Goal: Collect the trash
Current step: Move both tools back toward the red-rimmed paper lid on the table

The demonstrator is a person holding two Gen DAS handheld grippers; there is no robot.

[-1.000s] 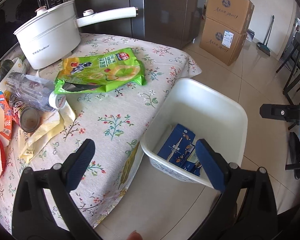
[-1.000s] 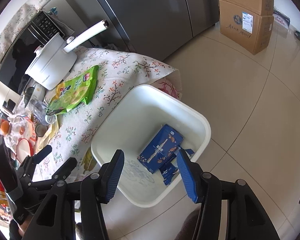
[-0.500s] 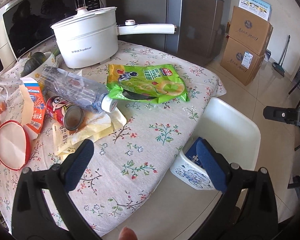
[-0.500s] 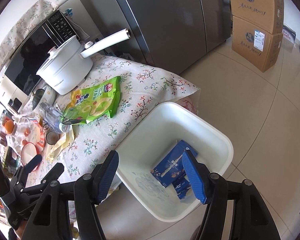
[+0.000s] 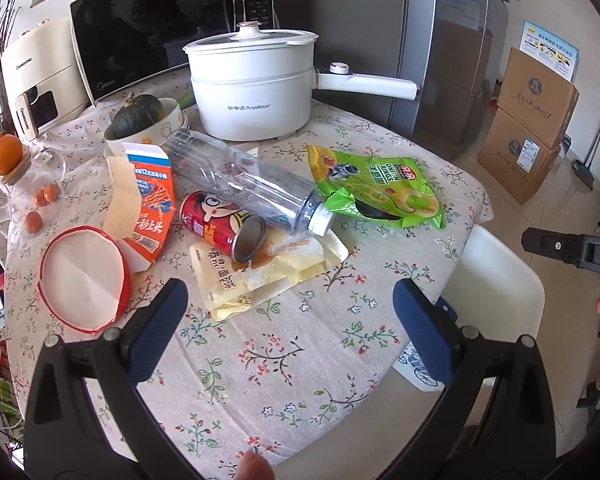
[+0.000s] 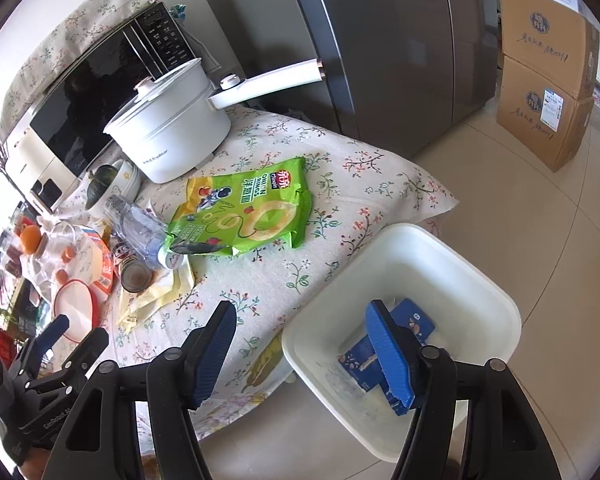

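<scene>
Trash lies on the flowered tablecloth: a green onion-ring bag, a clear plastic bottle on its side, a red can, a yellow wrapper, an orange carton and a red-rimmed paper lid. A white bin stands on the floor at the table's edge, with blue boxes inside. My left gripper hangs open over the cloth, just short of the wrapper. My right gripper is open and holds nothing, over the gap between table and bin.
A white electric pot with a long handle, a microwave and a bowl holding a squash stand at the back. A steel fridge rises behind. Stacked cardboard boxes sit on the tiled floor.
Both grippers have swung away from the bin toward the table and risen a little. The table's trash now fills the left wrist view. The right jaws stand a bit wider.
</scene>
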